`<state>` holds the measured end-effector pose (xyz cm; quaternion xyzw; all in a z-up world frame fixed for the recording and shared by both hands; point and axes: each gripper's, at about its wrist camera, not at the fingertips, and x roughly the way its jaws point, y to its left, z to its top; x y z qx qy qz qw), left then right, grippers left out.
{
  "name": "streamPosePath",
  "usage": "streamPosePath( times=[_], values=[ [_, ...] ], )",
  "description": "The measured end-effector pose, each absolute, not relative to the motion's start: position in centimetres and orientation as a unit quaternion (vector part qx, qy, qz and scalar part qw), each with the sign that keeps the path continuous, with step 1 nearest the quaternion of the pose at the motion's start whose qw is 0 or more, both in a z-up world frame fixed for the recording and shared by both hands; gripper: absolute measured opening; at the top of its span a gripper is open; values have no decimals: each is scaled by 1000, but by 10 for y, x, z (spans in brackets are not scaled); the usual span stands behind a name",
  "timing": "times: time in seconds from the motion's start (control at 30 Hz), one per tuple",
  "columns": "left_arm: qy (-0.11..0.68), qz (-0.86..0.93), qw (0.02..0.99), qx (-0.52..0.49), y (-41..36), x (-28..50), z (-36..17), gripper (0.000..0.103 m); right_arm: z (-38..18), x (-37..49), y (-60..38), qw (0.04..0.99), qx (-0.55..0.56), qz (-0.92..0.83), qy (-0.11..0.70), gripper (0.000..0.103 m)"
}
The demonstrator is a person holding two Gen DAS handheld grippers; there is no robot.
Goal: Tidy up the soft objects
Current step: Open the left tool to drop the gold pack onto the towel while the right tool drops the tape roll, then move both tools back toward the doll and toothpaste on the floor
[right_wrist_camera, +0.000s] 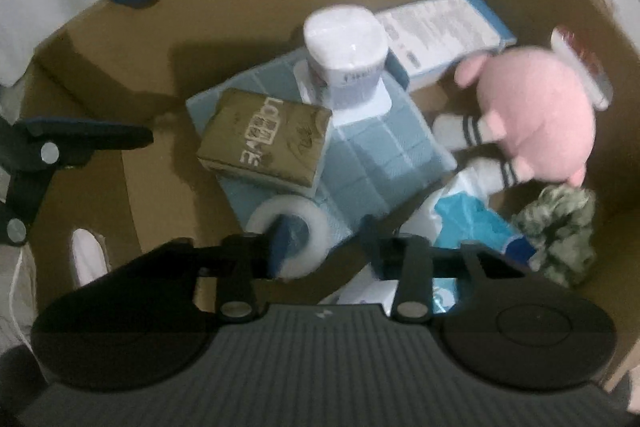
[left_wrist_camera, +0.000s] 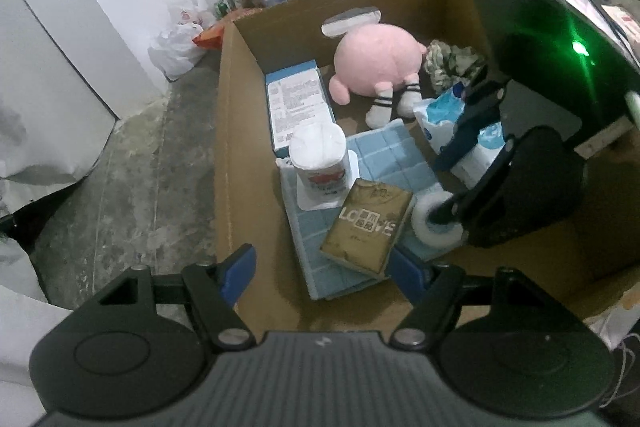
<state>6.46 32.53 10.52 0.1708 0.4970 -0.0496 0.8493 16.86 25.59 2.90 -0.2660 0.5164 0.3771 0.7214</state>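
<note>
Inside cardboard box [right_wrist_camera: 120, 39]: right hand-held gripper [right_wrist_camera: 320, 247] open w/ white roll [right_wrist_camera: 316, 231] btwn fingers.

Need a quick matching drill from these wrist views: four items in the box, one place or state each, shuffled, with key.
Items:
1. pink plush toy
2. brown tissue pack
3. white foam roll
4. wrapped paper roll

Descriptions:
A. lying tilted on the blue quilted pad
B. standing upright on the pad
C. at the far end of the cardboard box, striped socks showing
D. one finger of the right gripper reaches into its hole

Pairs: 1-C, 2-A, 3-D, 4-B
</note>
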Motion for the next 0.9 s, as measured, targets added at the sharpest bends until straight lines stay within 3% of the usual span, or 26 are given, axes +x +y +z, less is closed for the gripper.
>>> streamPosePath(
  times=[0.23,0.37,0.5,0.73,0.9],
  values=[
    [437,-52,888,131,305,31,153,75,105,158,191,788,-186,393,436,50],
    [380,-94,914,107,265,3,177,75,175,143,89,868,-167,329,333,56],
    [330,-150,931,47,218,-19,173,75,211,126,-26,908,-110,264,306,62],
    [299,-215,928,61,113,-10,138,75,144,109,-160,912,-105,150,367,63],
    [298,-261,916,67,53,14,111,75,81,126,-187,895,-149,142,395,63]
  ],
)
